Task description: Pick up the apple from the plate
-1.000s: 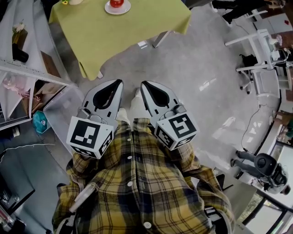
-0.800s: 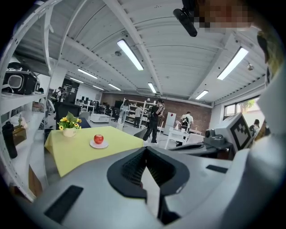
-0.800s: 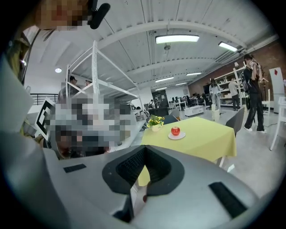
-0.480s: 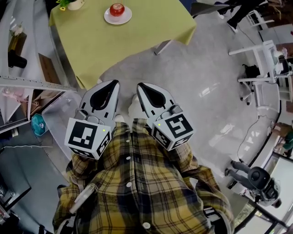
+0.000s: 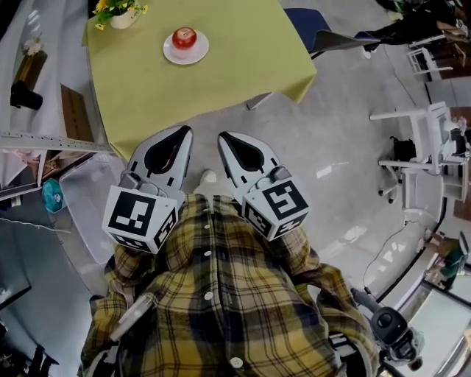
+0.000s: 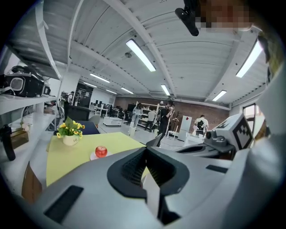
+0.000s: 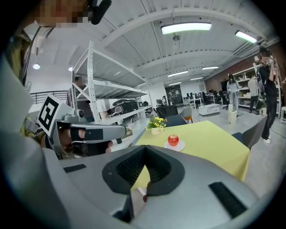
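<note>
Grey concrete floor (image 5: 331,132) spreads below a person in a plaid shirt (image 5: 221,294), who holds both claws close in front of the chest. The left gripper (image 5: 185,134) and right gripper (image 5: 225,140) lie side by side and point toward the table. Each one's own view shows its jaws closed tip to tip, with nothing between them.

Just past the tips begins the table (image 5: 235,66), covered with a yellow-green cloth. Its near corner lies close ahead of the left gripper. Well apart from both claws, toward the far left part of the cloth, stands a white plate (image 5: 199,53). The red apple (image 5: 184,37) sits upright in the middle of it. A pot of yellow flowers (image 5: 118,11) stands beyond, near the far corner. Shelves (image 5: 44,136) run along the left of the table.

As I judge it, the task has scarcely begun. Nothing has touched the apple, and it rests on its plate. What is left is nearly everything: closing the gap to the table, opening one claw, setting its jaws round the apple, gripping it and lifting it clear.
</note>
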`<state>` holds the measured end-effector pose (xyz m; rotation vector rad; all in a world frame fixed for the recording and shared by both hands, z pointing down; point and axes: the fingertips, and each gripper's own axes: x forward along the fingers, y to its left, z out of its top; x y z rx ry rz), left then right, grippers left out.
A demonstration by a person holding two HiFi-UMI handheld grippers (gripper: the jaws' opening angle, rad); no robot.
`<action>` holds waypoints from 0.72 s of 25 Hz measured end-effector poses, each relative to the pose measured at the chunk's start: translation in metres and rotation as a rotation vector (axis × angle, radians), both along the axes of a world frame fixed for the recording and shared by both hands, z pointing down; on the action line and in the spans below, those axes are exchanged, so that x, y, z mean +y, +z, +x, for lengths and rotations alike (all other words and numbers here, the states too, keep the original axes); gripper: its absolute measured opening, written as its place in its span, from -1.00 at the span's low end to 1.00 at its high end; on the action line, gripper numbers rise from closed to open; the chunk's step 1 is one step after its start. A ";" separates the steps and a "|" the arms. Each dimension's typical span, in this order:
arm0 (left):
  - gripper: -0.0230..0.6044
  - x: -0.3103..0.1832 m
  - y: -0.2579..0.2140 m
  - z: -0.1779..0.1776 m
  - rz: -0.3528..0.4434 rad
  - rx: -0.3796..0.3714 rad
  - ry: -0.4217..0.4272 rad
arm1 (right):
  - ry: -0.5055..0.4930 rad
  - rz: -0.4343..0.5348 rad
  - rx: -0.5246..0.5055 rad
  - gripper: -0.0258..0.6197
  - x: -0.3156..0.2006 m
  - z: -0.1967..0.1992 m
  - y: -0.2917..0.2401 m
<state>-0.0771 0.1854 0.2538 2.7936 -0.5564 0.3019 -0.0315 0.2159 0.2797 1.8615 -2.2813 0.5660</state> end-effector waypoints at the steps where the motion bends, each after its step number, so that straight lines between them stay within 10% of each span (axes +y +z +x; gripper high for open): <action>1: -0.91 -0.002 0.000 0.006 0.002 -0.001 -0.014 | -0.019 0.000 0.005 -0.93 -0.002 0.006 0.000; 18: -0.91 -0.018 0.016 0.050 -0.011 -0.034 -0.059 | -0.050 -0.022 0.018 -0.93 -0.005 0.055 0.019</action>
